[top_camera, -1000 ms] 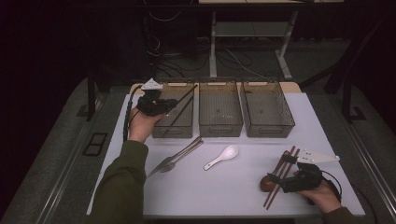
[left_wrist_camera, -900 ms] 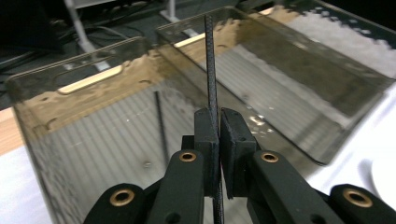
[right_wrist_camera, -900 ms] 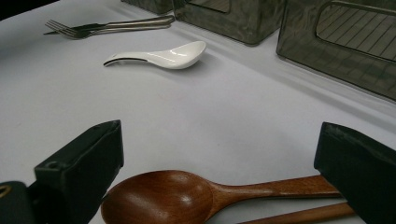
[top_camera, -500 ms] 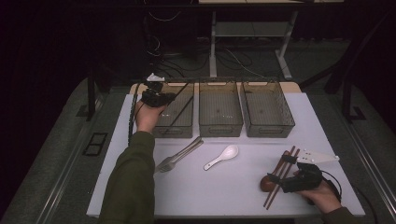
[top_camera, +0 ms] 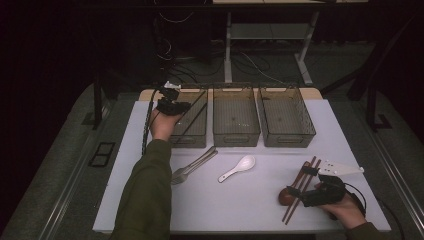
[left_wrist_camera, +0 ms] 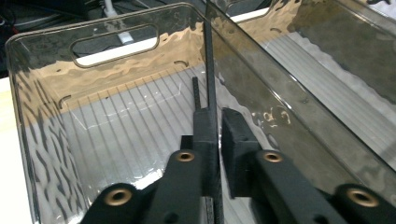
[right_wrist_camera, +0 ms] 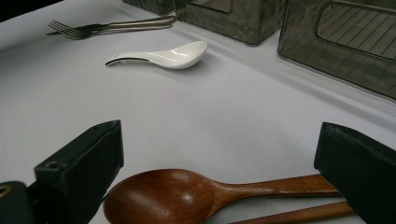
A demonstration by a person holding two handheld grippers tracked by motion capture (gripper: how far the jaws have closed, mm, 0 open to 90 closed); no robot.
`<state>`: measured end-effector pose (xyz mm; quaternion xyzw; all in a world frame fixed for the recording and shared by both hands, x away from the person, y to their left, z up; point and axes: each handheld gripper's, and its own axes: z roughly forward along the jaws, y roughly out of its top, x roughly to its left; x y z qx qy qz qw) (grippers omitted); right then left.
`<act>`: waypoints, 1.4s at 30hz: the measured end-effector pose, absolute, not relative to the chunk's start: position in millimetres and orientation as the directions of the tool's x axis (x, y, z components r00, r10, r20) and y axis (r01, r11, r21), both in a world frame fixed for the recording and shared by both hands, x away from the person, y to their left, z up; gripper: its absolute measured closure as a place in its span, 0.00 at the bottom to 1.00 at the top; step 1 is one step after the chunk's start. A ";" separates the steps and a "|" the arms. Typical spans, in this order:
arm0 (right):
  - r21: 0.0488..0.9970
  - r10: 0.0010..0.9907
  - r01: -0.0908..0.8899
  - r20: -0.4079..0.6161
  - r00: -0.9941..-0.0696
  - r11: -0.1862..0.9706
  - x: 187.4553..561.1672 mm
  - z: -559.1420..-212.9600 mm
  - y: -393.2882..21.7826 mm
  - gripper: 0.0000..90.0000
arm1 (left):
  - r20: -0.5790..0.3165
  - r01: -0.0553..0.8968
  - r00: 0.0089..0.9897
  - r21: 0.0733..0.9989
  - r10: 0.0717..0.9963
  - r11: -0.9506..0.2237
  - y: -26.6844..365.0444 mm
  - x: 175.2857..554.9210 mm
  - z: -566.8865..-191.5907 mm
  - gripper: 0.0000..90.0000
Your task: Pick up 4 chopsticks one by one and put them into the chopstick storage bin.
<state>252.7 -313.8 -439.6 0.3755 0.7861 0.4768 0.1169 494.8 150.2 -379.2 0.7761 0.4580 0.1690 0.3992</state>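
Left gripper (top_camera: pixel 176 106) extended forward on outstretched arm, jaws just opening, narrow gap. Right gripper (top_camera: pixel 305 195) low, jaws spread wide.

Wooden spoon (right_wrist_camera: pixel 196 196) handle end hidden behind right jaw.

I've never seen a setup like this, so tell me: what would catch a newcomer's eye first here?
Probably the three see-through bins lined up at the far side of the white table. The left gripper hangs over the leftmost one with black chopsticks between its jaws, which have just been opening. Near the front right, the right gripper sits wide open around a wooden spoon, with a white spoon and forks mid-table.
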 end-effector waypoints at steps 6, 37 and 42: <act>0.838 0.702 0.480 0.177 -0.690 0.261 252.6 -439.5 -314.4 0.01 | -0.097 0.582 0.521 0.768 0.848 -0.269 150.5 494.1 -379.1 0.71; 0.837 0.702 0.481 0.177 -0.690 0.261 252.5 -439.5 -314.1 0.01 | -0.119 0.439 0.740 0.831 0.661 -0.342 136.9 409.6 -351.2 0.30; 0.836 0.702 0.484 0.182 -0.689 0.259 252.4 -439.1 -314.6 0.01 | -0.102 0.417 0.760 0.833 0.641 -0.362 134.0 387.1 -357.0 0.24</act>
